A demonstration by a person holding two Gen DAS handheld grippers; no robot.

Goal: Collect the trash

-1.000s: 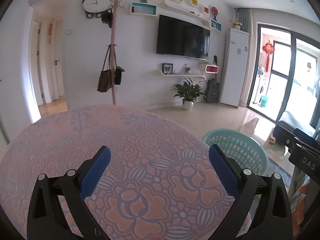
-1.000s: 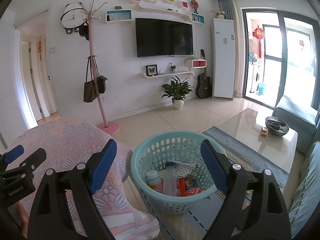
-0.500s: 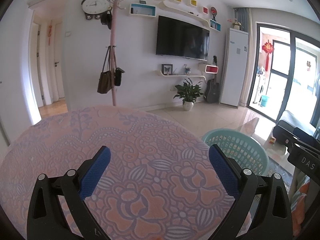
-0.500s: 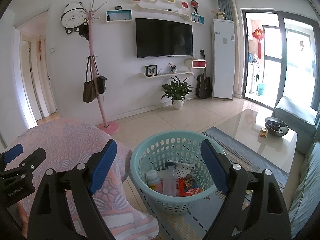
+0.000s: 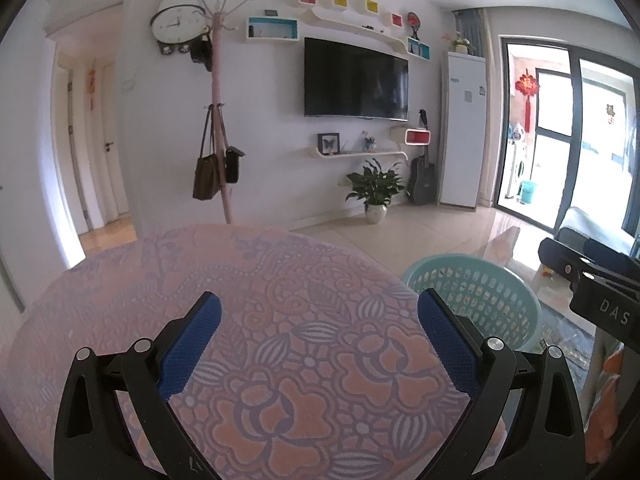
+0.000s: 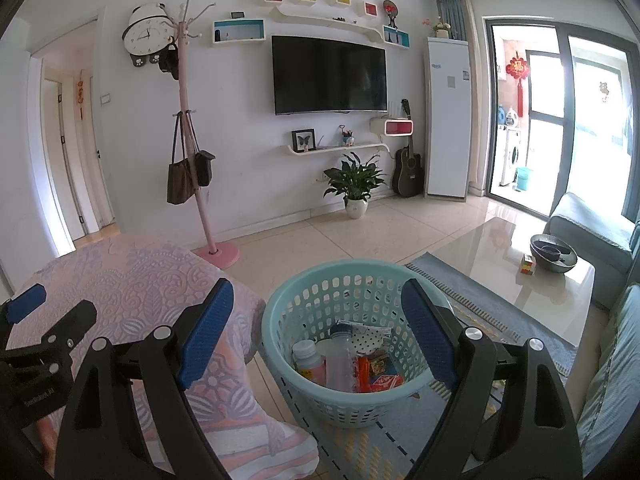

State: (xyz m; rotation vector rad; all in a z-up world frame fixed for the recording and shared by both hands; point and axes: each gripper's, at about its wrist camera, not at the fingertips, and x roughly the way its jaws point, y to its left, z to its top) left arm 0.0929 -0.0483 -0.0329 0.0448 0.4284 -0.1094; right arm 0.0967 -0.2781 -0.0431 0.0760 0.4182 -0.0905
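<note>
- While nothing is being gripped, the left gripper (image 5: 318,336) is being held with its jaws spread wide above the pink floral cover (image 5: 256,300); what is lying beneath that cover is being hidden by it.
- The right gripper (image 6: 318,328) is likewise being held wide apart, with nothing between its blue pads (image 6: 206,332), over the teal basket (image 6: 304,300) standing on the floor.
- The collected trash is being kept inside the basket: a white-capped bottle (image 6: 308,360), a clear plastic bottle (image 6: 340,356), a dotted wrapper (image 6: 370,338) and red packets (image 6: 378,372) are being made out, though their labels are too small to be read.
- The basket's right side is being covered by the right gripper's finger, and in the left wrist view only its upper rim and wall (image 5: 476,288) are being shown, its contents being hidden.
- In the right wrist view, the left gripper is being cut off at the left edge, one blue pad tip (image 6: 24,306) being visible.
- A glass counter (image 6: 508,276) at the right is being seen carrying a dark bowl (image 6: 554,254) and a small coloured block (image 6: 528,266), whose nature cannot be told.
- The rug (image 6: 460,308) under the basket is being partly hidden.
</note>
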